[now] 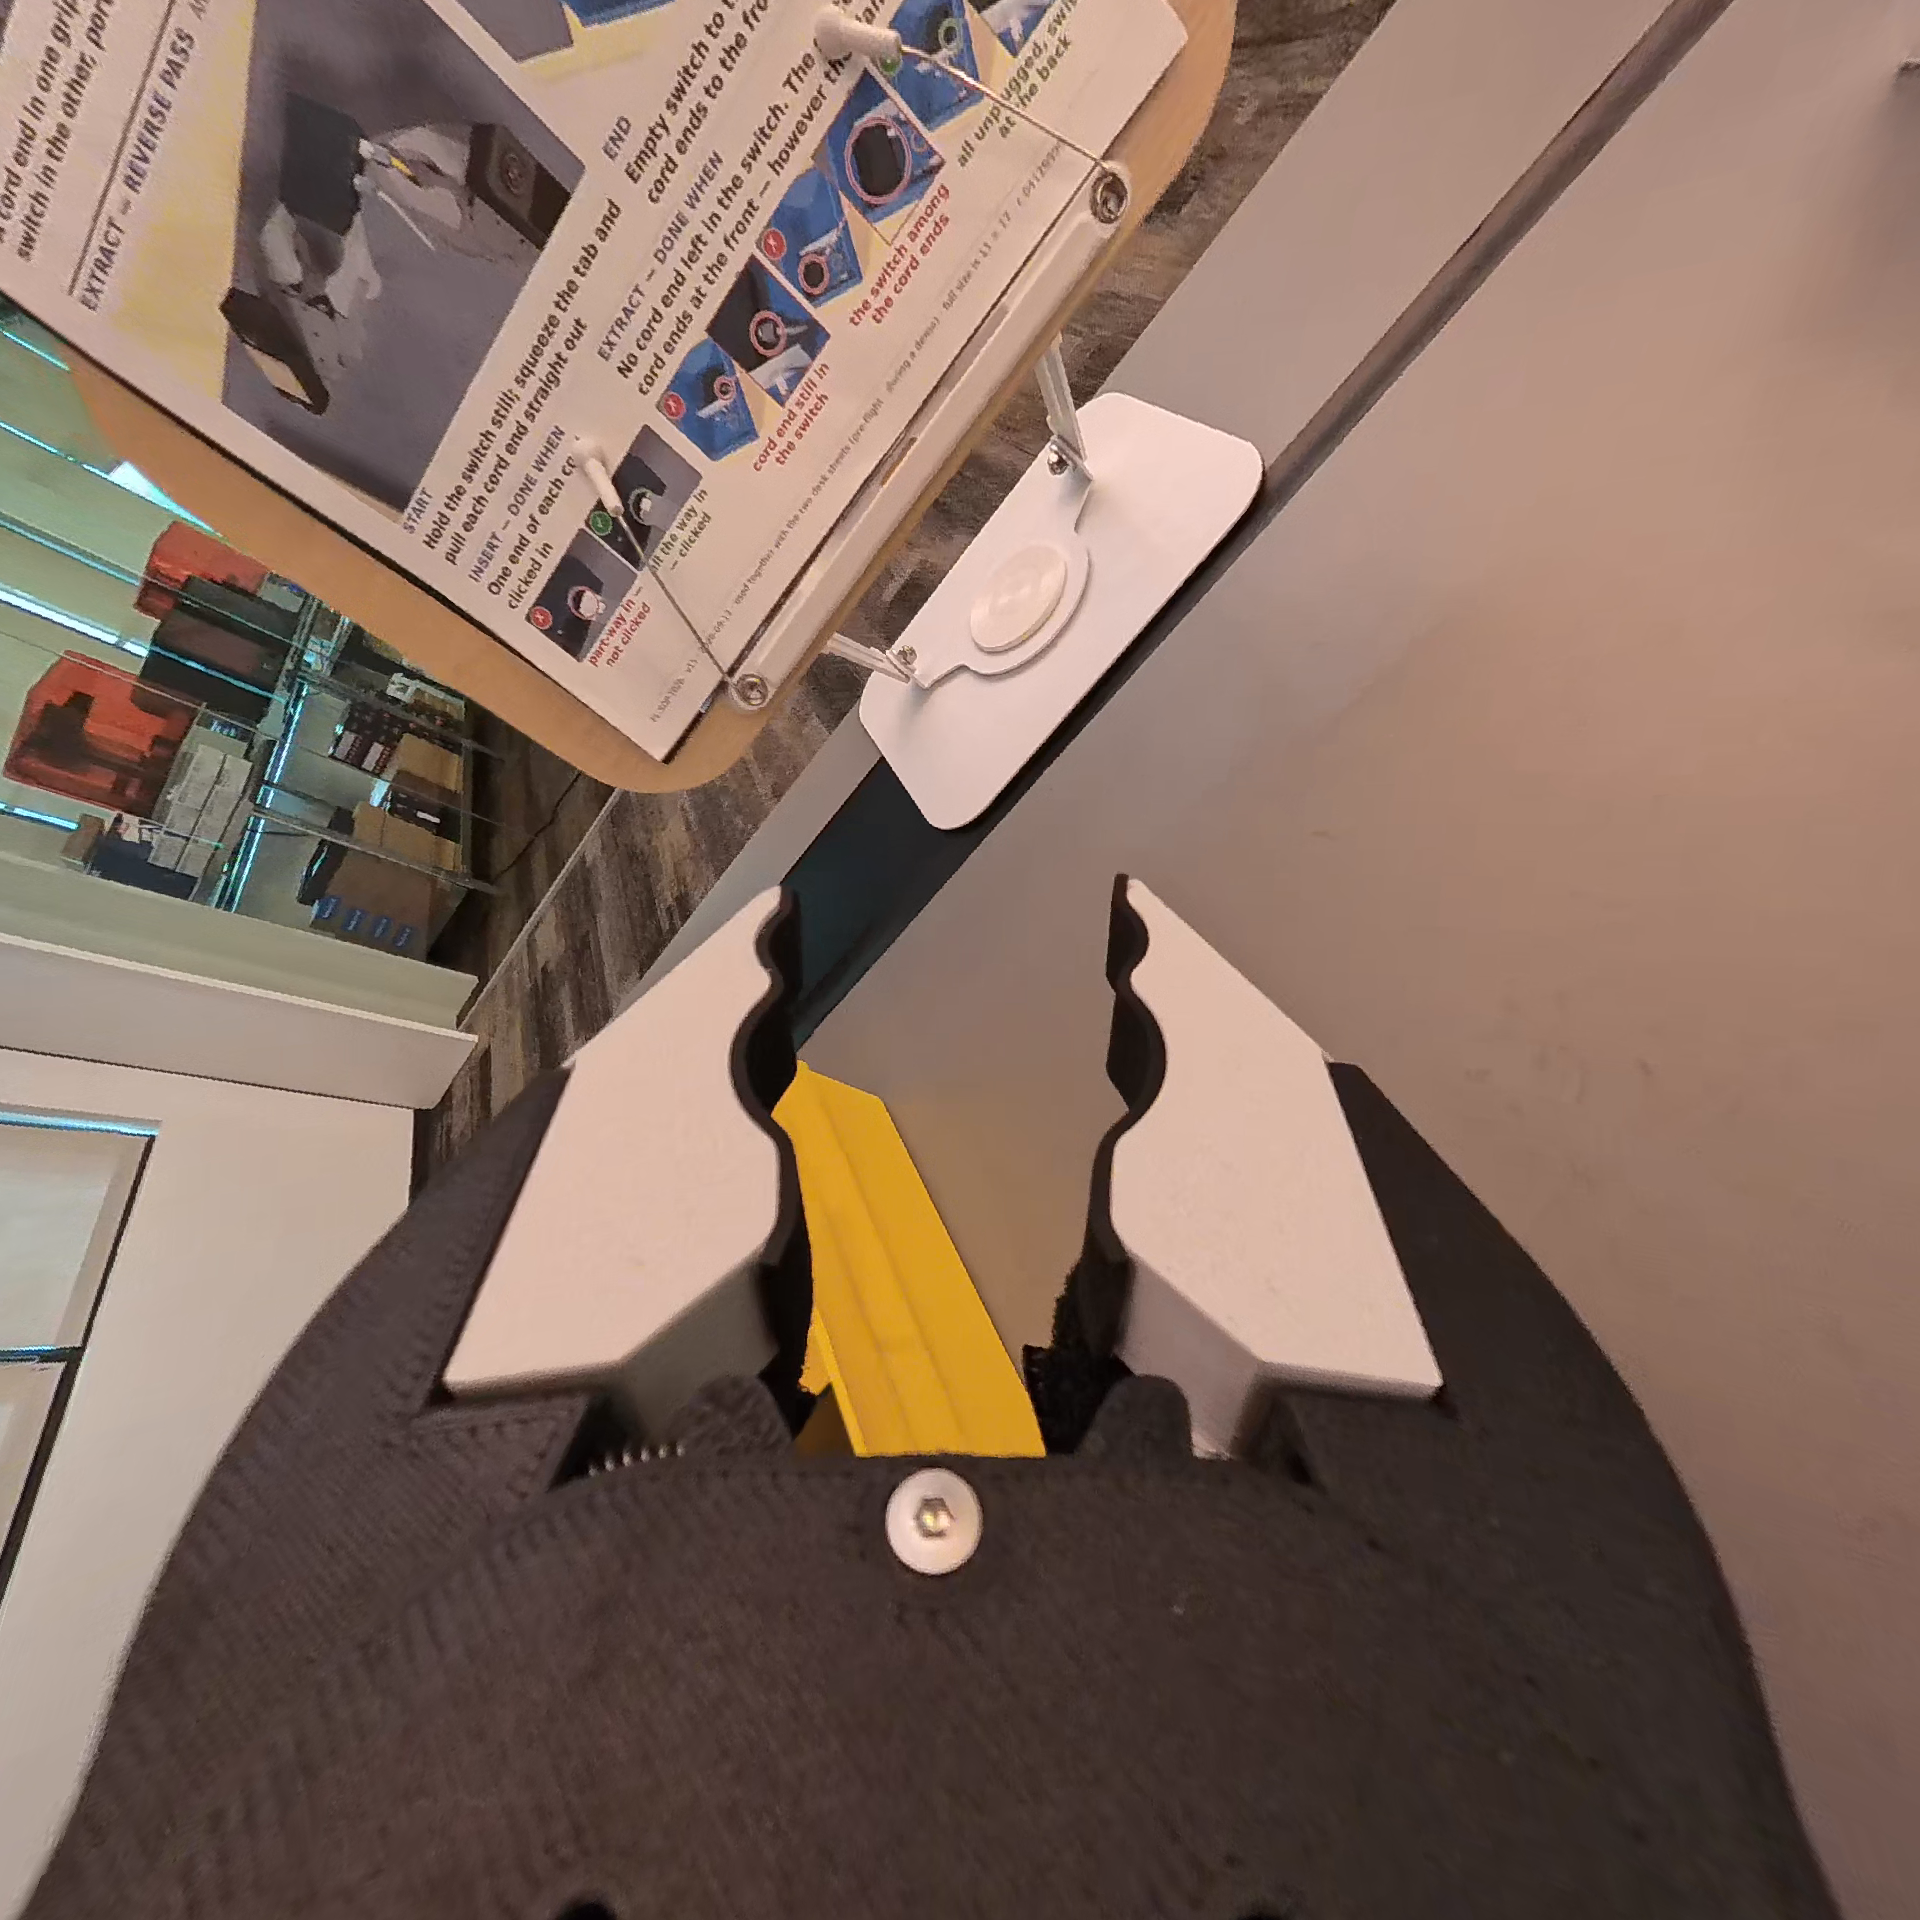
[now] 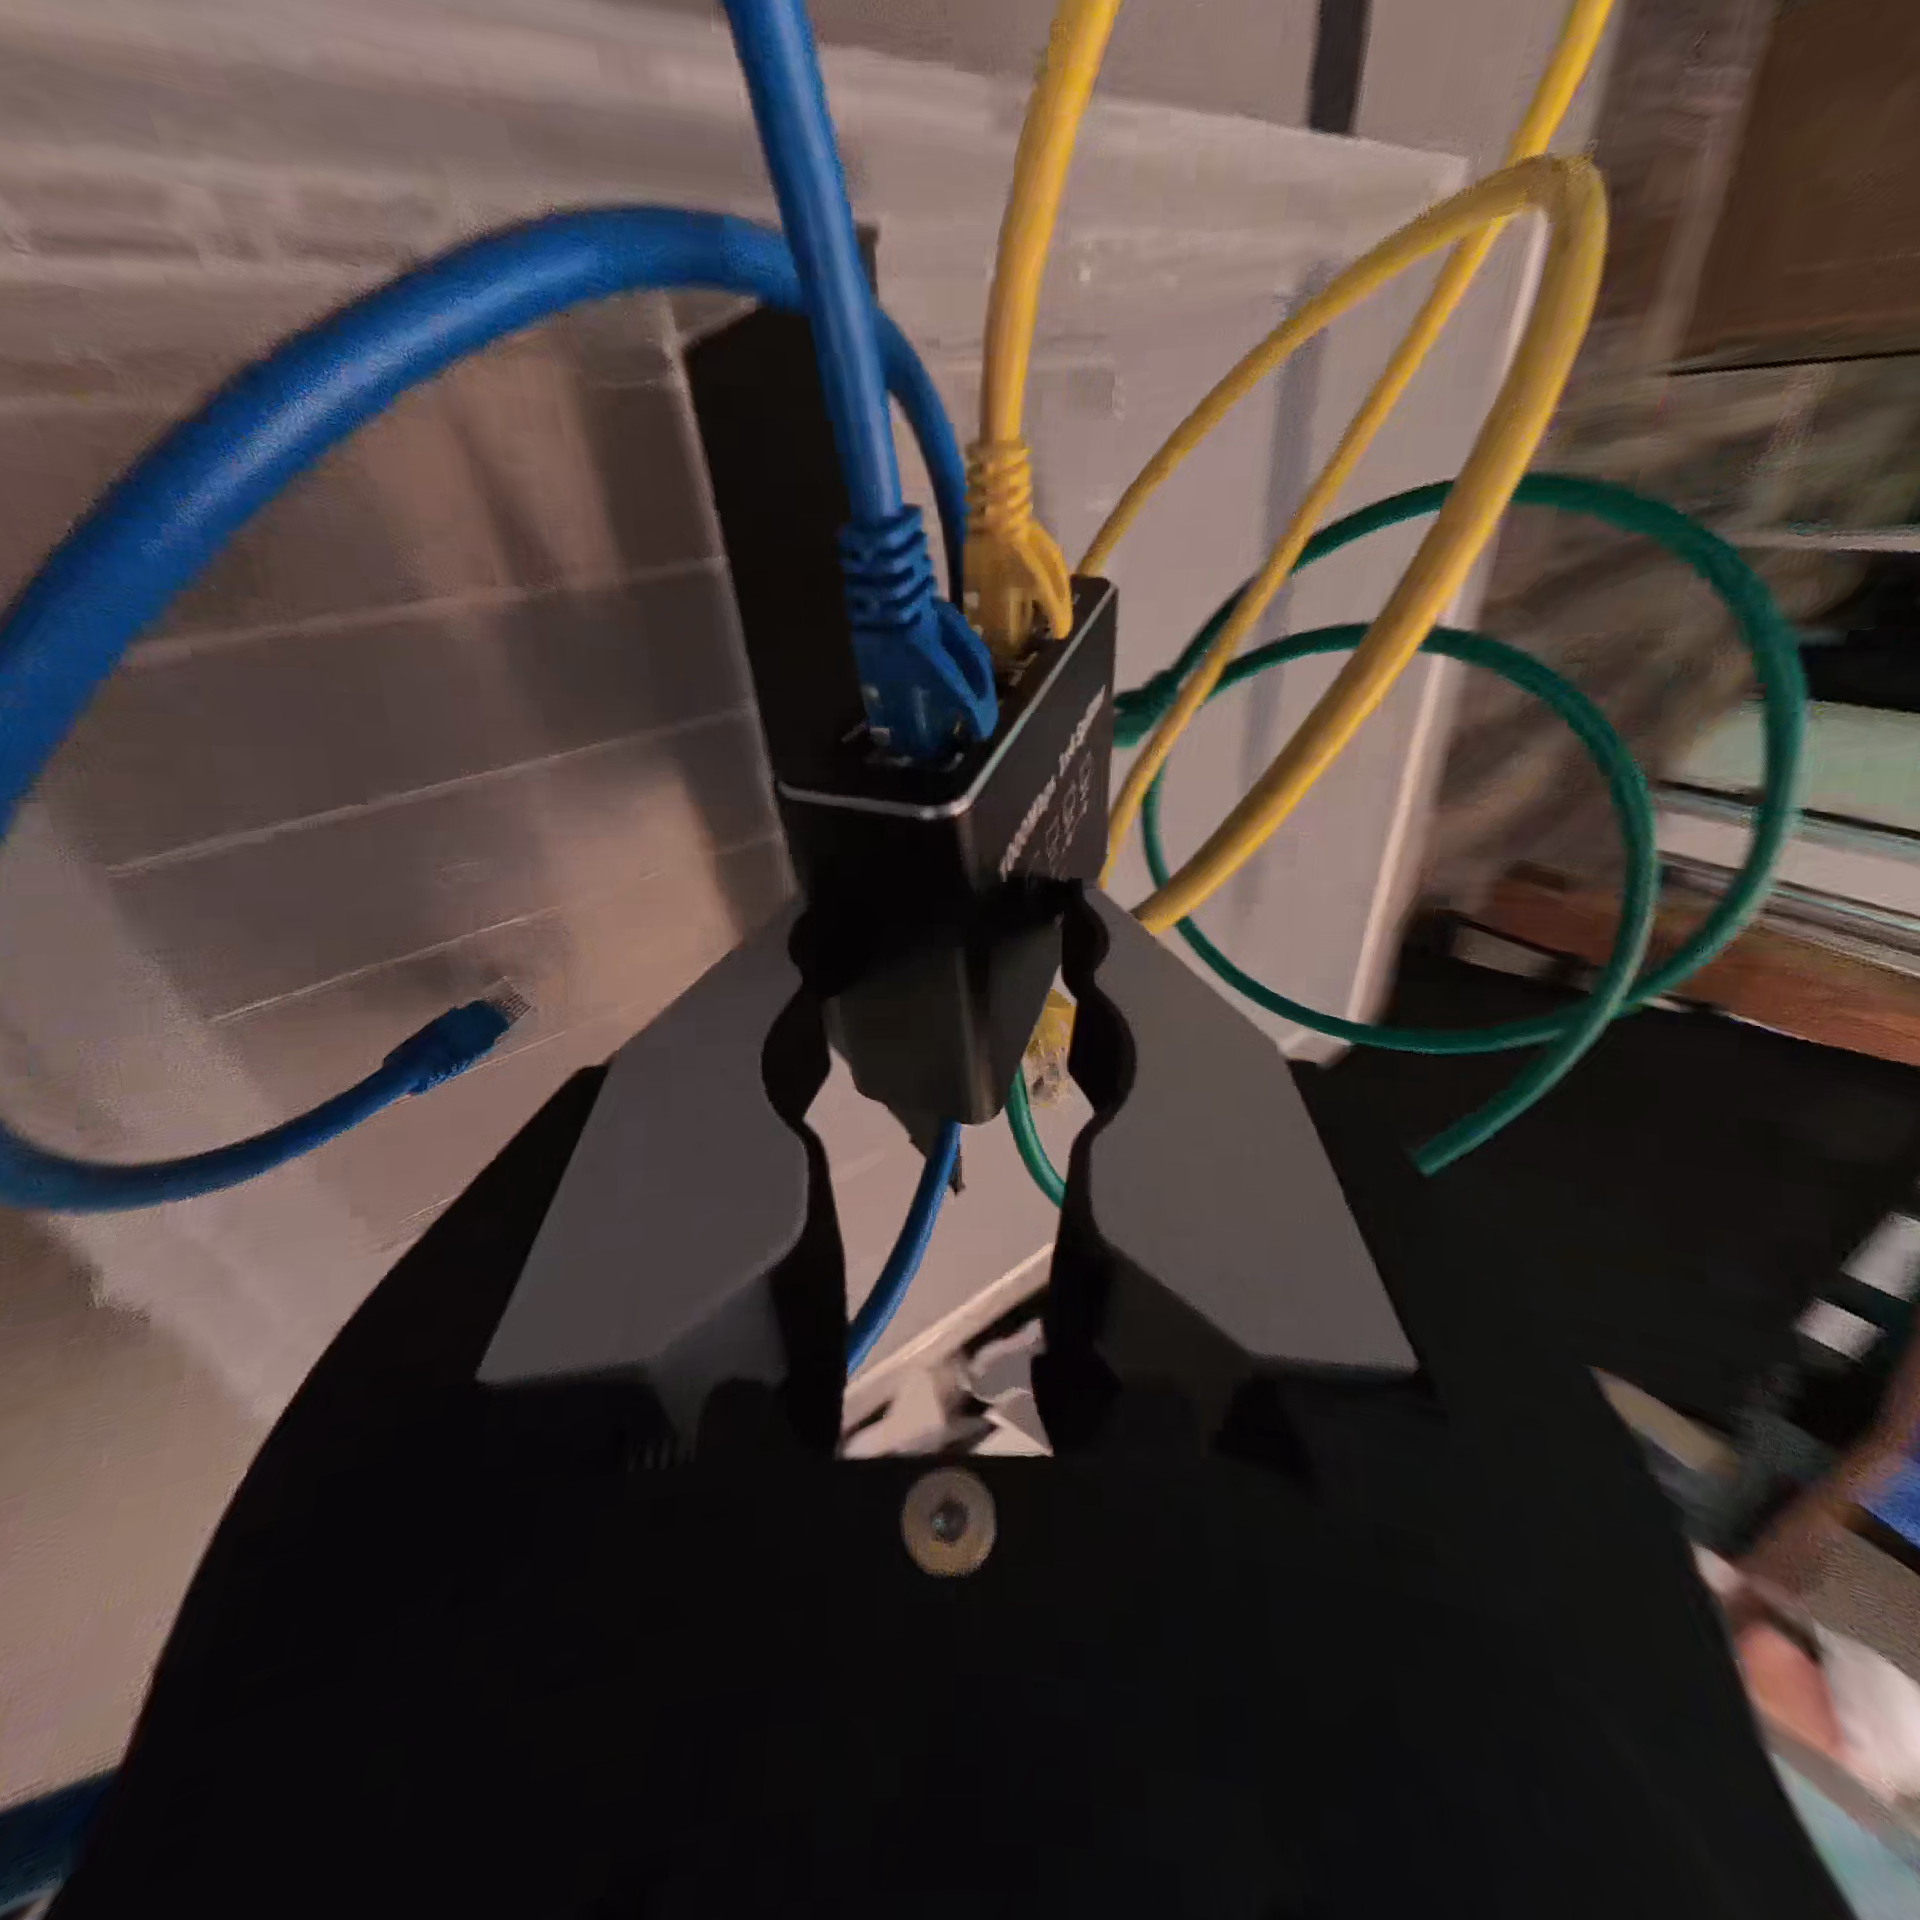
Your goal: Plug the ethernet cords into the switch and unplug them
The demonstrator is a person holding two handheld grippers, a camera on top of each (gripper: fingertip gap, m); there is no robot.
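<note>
The right claw has the small black metal box of a switch pinched by its lower end, lifted clear with every cord dangling off it. A thick blue ethernet cord and a thin yellow ethernet cord sit in ports on its top face; a green cord loops round behind, and I can't tell whether it is plugged in. One loose blue plug swings free at the left.

That box looks light but slick-sided, and the stiff blue cord will tug it about, so I'd say a firm grip across the body is right. The plugs want taking by the ribbed boot, tab squeezed, pulled straight; those clips look snappable.

The left claw is spread with nothing pinched, a yellow strip beneath it, pointing over the grey counter toward an instruction sheet on its white stand. No cord in its view.
</note>
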